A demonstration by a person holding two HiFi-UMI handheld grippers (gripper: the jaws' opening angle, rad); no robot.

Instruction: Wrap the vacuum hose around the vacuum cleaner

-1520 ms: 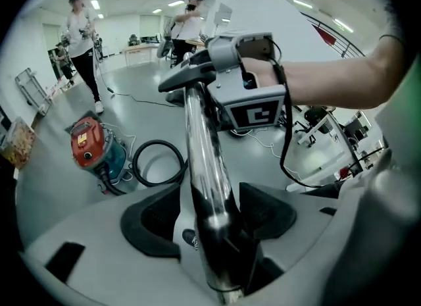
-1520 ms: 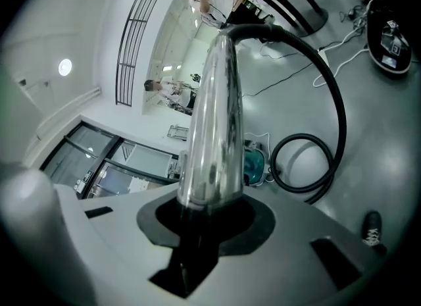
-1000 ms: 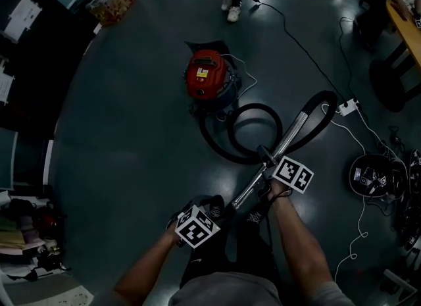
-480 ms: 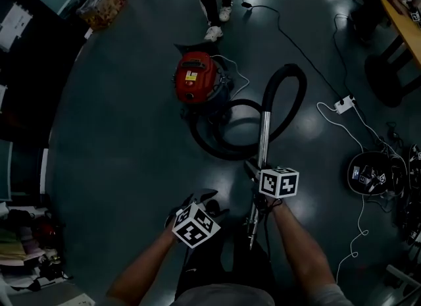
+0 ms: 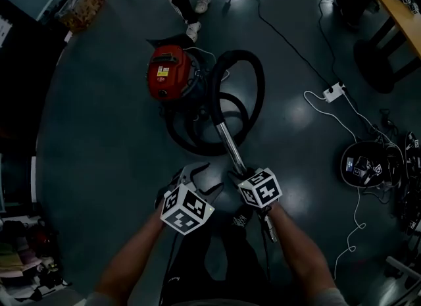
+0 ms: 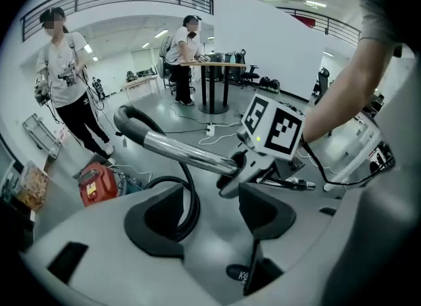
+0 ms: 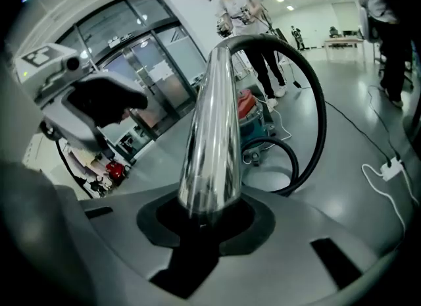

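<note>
The red vacuum cleaner (image 5: 168,71) stands on the dark floor, also in the left gripper view (image 6: 97,183). Its black hose (image 5: 253,81) arches beside it and coils on the floor. The chrome wand (image 5: 227,141) runs from the hose end down to my right gripper (image 5: 242,174), which is shut on it. In the right gripper view the wand (image 7: 214,127) rises from between the jaws (image 7: 207,216). My left gripper (image 5: 196,179) is open and holds nothing, just left of the wand. In its own view the left gripper (image 6: 210,216) sits just below the wand (image 6: 187,154).
A person's feet (image 5: 192,29) are just behind the vacuum. A white power strip (image 5: 332,91) with cables lies to the right. A round black unit (image 5: 363,166) and a table (image 5: 395,8) are at the right edge. A box (image 5: 79,5) sits far left.
The wand has swung from pointing up-right round to up-left, carrying the hose loop over beside the vacuum. The right gripper has rolled and dropped; the left gripper has moved up close to the wand.
</note>
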